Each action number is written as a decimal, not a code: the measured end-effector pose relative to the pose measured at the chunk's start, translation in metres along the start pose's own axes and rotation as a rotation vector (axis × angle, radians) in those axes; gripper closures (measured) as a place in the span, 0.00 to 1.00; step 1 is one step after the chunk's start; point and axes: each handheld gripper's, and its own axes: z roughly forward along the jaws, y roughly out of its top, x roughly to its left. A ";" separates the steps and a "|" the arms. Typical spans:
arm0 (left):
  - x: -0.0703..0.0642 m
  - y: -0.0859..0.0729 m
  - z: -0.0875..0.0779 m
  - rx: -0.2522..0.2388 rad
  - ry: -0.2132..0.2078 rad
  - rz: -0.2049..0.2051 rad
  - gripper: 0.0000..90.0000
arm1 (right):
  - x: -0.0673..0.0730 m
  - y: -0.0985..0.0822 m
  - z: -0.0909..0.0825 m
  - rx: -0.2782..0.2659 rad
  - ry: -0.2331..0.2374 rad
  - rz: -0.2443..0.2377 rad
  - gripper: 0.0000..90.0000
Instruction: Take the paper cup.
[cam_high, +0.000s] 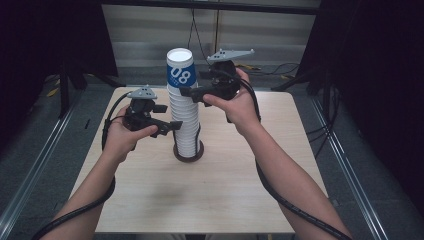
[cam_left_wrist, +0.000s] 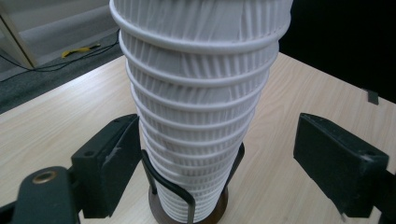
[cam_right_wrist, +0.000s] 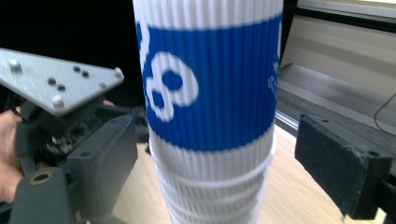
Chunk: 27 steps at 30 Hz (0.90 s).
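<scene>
A tall stack of white ribbed paper cups (cam_high: 184, 120) stands in a dark round holder with wire uprights (cam_high: 188, 156) at the middle of the wooden table (cam_high: 200, 200). The top cup (cam_high: 180, 70) bears a blue band with "08". My left gripper (cam_high: 172, 127) is at the lower half of the stack (cam_left_wrist: 201, 107). Its jaws stand open on either side, the left pad (cam_left_wrist: 116, 154) close against the cups and the right one apart. My right gripper (cam_high: 186, 91) is open around the blue-banded cup (cam_right_wrist: 210, 84), with a narrow gap at its right pad (cam_right_wrist: 336, 158).
In the right gripper view, the left hand's gripper with its grey plate (cam_right_wrist: 56, 79) sits just left of the stack. Cables (cam_high: 280, 67) lie on the floor behind the table. Metal rails (cam_high: 40, 155) run along both sides.
</scene>
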 end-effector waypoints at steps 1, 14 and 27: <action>0.000 0.000 0.000 -0.002 0.003 -0.001 0.17 | 0.000 0.001 0.002 -0.006 0.004 0.005 0.14; 0.003 0.013 -0.001 -0.031 -0.008 0.002 0.16 | 0.003 0.006 0.025 0.032 -0.020 -0.014 0.14; 0.002 0.025 -0.004 -0.058 -0.005 0.012 0.16 | 0.006 0.008 0.031 0.038 -0.039 -0.019 0.17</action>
